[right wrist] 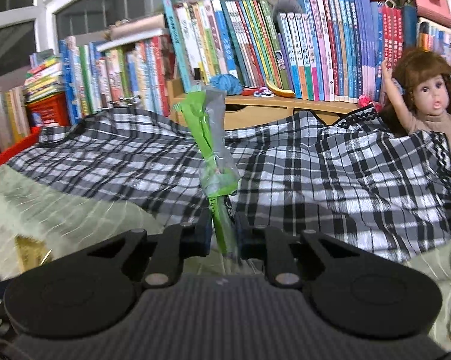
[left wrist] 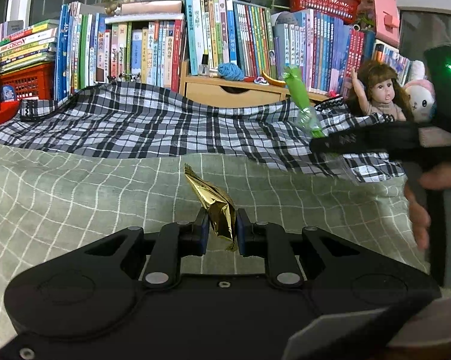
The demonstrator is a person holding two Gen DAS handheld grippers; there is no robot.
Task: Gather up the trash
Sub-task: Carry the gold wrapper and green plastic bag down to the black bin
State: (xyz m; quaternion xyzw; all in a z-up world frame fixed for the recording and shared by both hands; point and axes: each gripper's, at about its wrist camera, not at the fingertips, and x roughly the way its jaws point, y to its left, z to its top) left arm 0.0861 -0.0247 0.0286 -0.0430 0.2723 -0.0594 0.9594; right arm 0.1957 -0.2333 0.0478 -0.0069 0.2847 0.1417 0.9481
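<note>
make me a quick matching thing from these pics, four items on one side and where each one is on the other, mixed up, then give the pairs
Things:
1. gold wrapper
2. green wrapper
3. doll
4. blue yarn ball

Places:
A. on the wooden drawer shelf in front of the books
B. pinched in the right gripper
C. at the right, behind the checked black and white cloth
D. pinched in the left gripper

Pairs: 1-D, 2-B, 3-C, 4-A
</note>
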